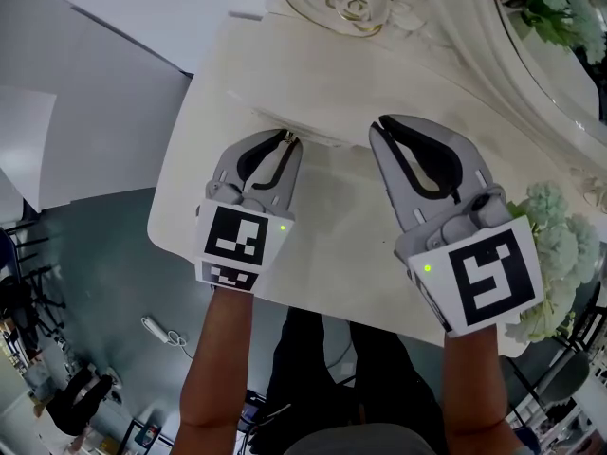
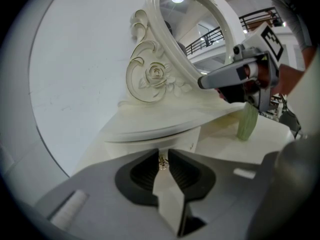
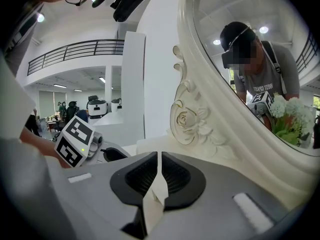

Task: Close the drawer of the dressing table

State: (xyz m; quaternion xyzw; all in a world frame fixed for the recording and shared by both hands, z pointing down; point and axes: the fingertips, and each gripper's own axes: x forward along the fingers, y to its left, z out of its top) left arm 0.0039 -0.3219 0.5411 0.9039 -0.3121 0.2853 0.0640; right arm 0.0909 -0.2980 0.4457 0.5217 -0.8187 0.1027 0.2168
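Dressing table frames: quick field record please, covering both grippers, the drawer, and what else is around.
left gripper: shut on the drawer knob
right gripper: shut, nothing between the jaws, above the table top beside the left one
drawer: front sits just under the shelf edge; cannot tell if it is fully shut
mirror: oval, carved cream frame, behind the drawer
flowers: pale bunch at the table's right edge

Drawer knob (image 2: 162, 160) tiny, detail unclear. Drawer front (image 1: 318, 138) mostly hidden under tabletop (image 1: 285, 74). Mirror (image 1: 545, 74) cut off at top-right edge.
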